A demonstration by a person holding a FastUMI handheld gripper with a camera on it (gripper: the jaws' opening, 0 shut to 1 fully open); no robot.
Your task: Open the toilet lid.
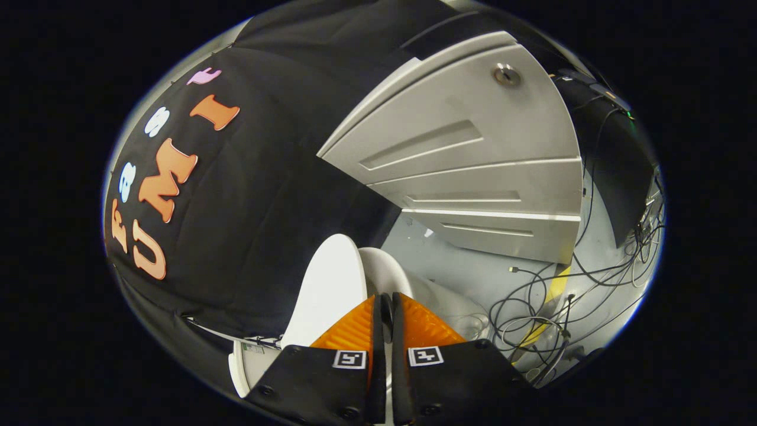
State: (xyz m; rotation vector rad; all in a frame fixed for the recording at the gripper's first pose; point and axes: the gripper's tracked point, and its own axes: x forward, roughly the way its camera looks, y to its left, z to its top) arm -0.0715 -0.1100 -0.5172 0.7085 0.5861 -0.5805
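The white toilet lid (pixel 328 290) stands raised, its broad face just beyond my left finger and against the black cloth wall. Beside it, right ahead of the fingertips, curves the white rim of the toilet (pixel 387 269), with the bowl's side (pixel 449 302) running off past the right finger. My gripper (pixel 387 299) is shut: the two orange fingers (pixel 355 331) lie almost together with only a thin dark slit between them. A sliver of white shows through the slit lower down. I cannot see anything pinched between the tips.
A grey metal cabinet (pixel 473 154) with several drawers and a round lock (pixel 507 74) stands beyond the toilet. Tangled black cables (pixel 532 313) and a strip of yellow tape (pixel 556 290) lie on the grey floor (pixel 449 254) past the right finger.
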